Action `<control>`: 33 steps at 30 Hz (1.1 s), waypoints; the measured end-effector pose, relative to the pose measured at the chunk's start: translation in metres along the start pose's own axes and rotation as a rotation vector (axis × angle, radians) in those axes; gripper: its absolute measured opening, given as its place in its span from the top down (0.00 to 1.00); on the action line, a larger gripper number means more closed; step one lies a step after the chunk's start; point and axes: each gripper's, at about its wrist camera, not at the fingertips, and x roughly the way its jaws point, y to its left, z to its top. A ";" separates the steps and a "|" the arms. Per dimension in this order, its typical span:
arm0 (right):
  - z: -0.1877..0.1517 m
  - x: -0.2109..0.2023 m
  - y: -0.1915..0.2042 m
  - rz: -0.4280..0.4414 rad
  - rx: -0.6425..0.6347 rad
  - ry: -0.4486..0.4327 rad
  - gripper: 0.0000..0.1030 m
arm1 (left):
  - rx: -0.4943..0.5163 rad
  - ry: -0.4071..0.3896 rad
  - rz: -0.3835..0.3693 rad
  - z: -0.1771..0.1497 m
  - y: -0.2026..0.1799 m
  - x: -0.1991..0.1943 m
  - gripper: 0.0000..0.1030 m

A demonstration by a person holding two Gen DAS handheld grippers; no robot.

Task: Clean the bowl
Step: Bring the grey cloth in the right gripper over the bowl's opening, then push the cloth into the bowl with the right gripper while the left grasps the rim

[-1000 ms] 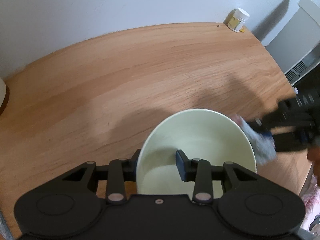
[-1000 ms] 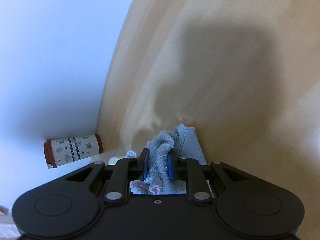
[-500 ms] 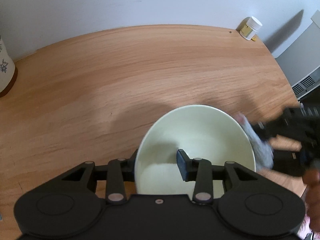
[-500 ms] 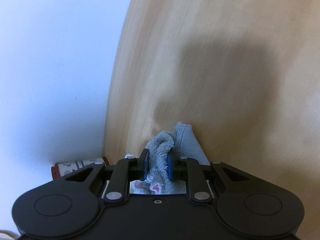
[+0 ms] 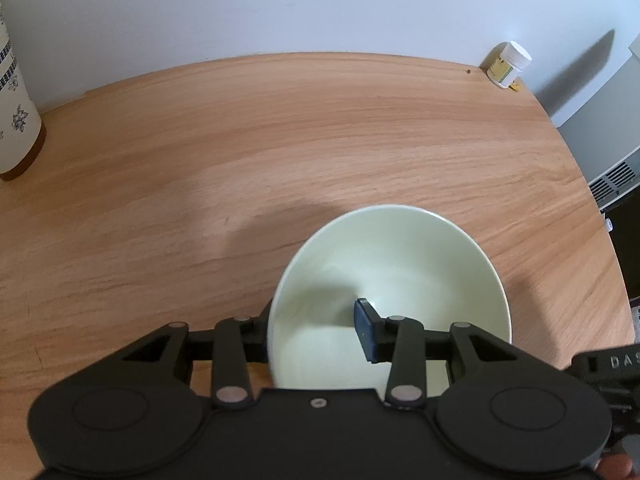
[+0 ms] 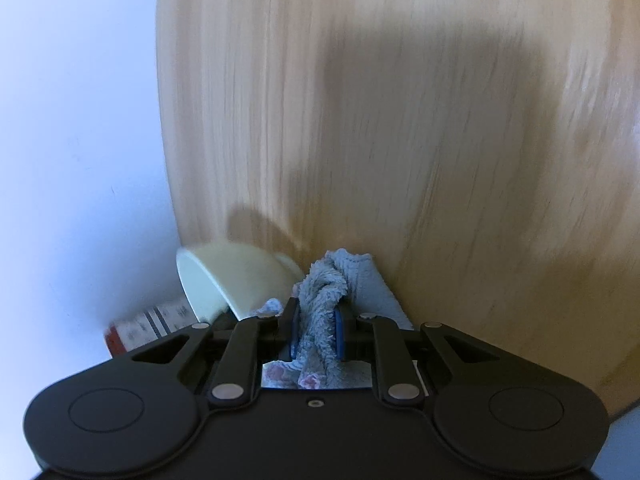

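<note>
Both tongs are engaged: the left gripper (image 5: 316, 330) is pinched on the bowl (image 5: 400, 264), one finger inside and one outside the near wall, while the right gripper (image 6: 316, 330) is pressed together on a bunched cloth (image 6: 328, 292). Half a second ago the cloth was seen at the bowl's right rim; now it has been drawn away, and only the right gripper's body is left at the left view's lower right edge. From the right gripper, the bowl is seen just left of the cloth. A wiping pass is judged finished or paused; the bowl's inside looks clean.
</note>
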 end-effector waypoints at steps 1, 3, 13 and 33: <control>-0.004 0.002 0.001 -0.003 -0.009 0.029 0.81 | 0.007 0.000 0.000 -0.002 -0.001 0.000 0.63; -0.010 -0.001 0.000 0.003 -0.028 0.059 0.81 | 0.018 0.006 -0.001 -0.004 -0.004 -0.001 0.64; -0.020 -0.057 0.038 0.088 -0.194 0.028 0.81 | -0.081 0.044 -0.053 -0.017 0.001 -0.006 0.75; -0.015 -0.048 0.111 0.107 -0.570 0.168 0.81 | -0.172 0.064 -0.042 -0.057 -0.030 -0.023 0.79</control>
